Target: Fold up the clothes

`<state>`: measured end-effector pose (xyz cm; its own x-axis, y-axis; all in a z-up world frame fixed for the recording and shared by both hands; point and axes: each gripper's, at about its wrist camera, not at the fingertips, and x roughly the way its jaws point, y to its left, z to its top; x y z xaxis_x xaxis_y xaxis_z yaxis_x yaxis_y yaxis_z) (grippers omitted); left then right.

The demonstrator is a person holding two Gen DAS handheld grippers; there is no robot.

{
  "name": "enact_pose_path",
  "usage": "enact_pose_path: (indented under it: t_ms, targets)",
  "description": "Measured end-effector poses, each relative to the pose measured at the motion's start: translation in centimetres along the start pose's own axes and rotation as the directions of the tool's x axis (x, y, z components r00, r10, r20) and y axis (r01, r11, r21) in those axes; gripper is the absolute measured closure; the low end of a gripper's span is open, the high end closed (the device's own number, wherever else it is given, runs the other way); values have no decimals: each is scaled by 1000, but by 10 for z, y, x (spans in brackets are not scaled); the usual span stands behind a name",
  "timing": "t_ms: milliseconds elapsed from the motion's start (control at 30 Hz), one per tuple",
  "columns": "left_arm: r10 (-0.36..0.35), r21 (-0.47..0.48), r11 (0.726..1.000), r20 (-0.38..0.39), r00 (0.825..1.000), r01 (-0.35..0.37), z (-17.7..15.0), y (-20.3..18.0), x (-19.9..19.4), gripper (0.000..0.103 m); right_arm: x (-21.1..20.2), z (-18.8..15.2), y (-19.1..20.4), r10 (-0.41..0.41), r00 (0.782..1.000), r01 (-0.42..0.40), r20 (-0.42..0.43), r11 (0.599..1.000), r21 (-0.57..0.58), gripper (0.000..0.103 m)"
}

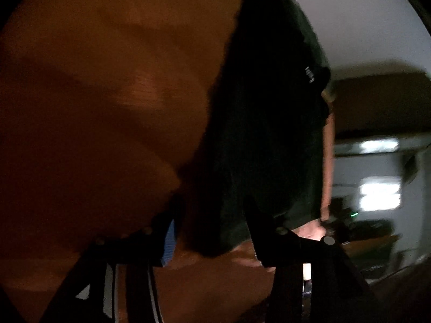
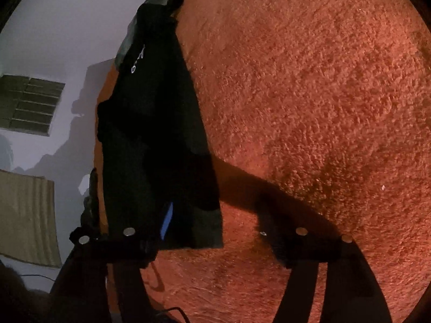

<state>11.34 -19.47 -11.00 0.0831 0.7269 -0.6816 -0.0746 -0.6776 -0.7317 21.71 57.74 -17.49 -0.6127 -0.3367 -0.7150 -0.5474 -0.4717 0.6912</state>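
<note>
Both tools, left and right, stand spread over a dark garment with unreadable white print.

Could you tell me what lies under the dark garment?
The dark garment lies on an orange-red textured blanket, which shows all along its right edge. Whatever sits beneath the cloth itself is covered, so nothing there can be seen.

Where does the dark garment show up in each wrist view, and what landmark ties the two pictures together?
Left wrist: the dark garment runs down the centre-right, from the top edge to just above the fingers.
Right wrist: it hangs left of centre, from the upper left down to the left finger.
Shared landmark: the orange textured surface beside the garment, plus white lettering near its upper edge.
</note>
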Motion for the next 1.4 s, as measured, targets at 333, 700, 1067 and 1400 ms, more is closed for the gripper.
enact_pose_path:
  t_ms: [333,700,1067,1400]
  targets:
    - [-24,-59,998,47,999,27,-8,1,8,100,18,0,20,-17,998,16,-68,1000,-18,99]
    - [3,-108,994,146,989,13,-45,-8,-70,100,-55,-28,58,-138,990,141,29,984,-111,100]
    - [90,-276,960,153,984,-44,-125,65,-99,103,-48,-68,23,-206,978,204,-43,978,-49,99]
    - [119,36,992,-21,993,-119,-60,2,-33,64,-37,-45,8,-192,980,188,-58,980,-64,76]
